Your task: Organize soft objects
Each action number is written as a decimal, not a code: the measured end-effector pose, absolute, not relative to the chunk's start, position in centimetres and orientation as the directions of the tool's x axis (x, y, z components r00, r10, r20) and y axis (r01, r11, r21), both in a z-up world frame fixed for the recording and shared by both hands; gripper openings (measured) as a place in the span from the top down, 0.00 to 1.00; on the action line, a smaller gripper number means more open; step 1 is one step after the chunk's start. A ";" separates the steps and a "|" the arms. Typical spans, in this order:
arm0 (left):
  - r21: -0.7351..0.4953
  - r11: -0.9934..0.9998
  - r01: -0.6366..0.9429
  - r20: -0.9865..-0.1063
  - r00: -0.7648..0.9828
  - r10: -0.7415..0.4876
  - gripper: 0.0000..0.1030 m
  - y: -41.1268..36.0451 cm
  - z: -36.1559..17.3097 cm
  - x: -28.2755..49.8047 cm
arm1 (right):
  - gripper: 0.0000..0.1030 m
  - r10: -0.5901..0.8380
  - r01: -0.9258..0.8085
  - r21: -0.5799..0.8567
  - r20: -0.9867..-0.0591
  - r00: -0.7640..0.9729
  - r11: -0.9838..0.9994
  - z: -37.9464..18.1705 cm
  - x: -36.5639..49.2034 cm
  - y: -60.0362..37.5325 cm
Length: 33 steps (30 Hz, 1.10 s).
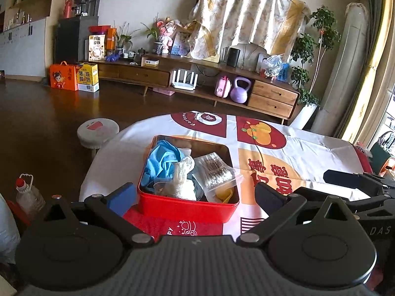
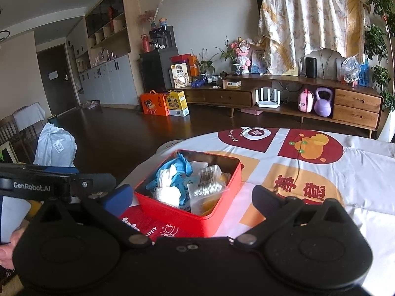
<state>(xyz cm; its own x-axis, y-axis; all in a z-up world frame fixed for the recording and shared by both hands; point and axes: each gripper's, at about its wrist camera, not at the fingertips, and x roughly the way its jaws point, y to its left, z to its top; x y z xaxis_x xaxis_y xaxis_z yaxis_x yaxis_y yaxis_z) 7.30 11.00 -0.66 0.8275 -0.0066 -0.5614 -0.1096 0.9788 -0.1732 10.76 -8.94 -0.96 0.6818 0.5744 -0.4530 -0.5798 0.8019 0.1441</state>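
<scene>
Both grippers hover side by side at the near edge of the table, each with its jaws spread wide and nothing between them. The left gripper (image 1: 195, 194) frames the red tin (image 1: 188, 207) between its fingers; the right gripper (image 2: 192, 194) frames the same tin from slightly further right.

The tin stands open, without a lid in view, on a red towel (image 1: 177, 225) that lies flat on the patterned tablecloth (image 1: 308, 148). Inside it lie the soft things: a blue cloth (image 1: 161, 160) at the left, a white fluffy piece (image 1: 184, 172) in the middle, a clear bag of cotton swabs (image 1: 216, 172) to the right, and something yellow (image 1: 223, 194) in the near right corner. All sit loosely heaped, overlapping one another, within the tin's walls. No other soft item lies loose on the tablecloth in either view.

The scene fits two stages: soft things already gathered into the tin, or a tin about to be emptied and sorted. The pictures do not settle which. Any grasp here calls for pinching one limp piece clear of its neighbours.
</scene>
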 end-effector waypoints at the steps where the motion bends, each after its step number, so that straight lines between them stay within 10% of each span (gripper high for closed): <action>1: -0.172 0.979 -0.109 -0.562 0.827 -0.006 0.00 11.0 -0.7 7.3 | 0.00 0.574 -0.580 0.143 -0.452 0.683 0.802 -1.0 10.7 -9.0; 33: -0.130 0.990 -0.055 -0.529 0.848 -0.022 0.00 8.9 -0.1 6.6 | 0.00 0.538 -0.536 0.145 -0.447 0.714 0.832 -0.3 9.1 -10.4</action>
<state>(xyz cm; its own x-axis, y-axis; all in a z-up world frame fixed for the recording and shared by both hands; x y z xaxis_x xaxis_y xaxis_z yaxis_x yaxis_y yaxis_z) 6.58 8.93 -0.13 0.8484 -0.0221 -0.5289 -0.0551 0.9900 -0.1297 9.06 -10.36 -0.29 0.7143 0.5382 -0.4473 -0.5357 0.8318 0.1455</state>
